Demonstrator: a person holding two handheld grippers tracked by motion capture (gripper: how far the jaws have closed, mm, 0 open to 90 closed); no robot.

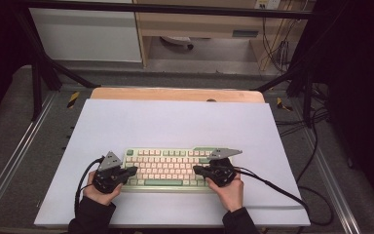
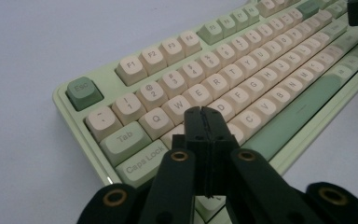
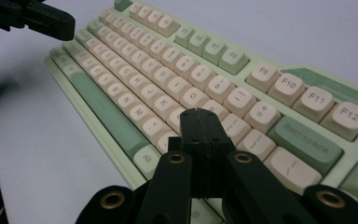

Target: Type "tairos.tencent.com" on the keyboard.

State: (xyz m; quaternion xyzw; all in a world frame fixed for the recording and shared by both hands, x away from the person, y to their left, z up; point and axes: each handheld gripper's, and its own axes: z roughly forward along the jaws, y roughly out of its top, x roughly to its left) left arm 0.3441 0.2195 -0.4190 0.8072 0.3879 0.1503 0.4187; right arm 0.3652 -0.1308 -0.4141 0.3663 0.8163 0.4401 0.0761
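Note:
A pale green keyboard with cream and green keycaps lies on a white sheet. My left gripper hovers over the keyboard's left end, jaws shut and empty. In the left gripper view its tip is above the keyboard near the A and S keys. My right gripper is over the right part of the keys, shut as well. In the right gripper view its tip sits above the keyboard near the L and semicolon keys, with the left gripper at the top left.
The white sheet covers a wooden tabletop inside a black metal frame. Cables trail off to the right. A cabinet and desk stand beyond the table's far edge.

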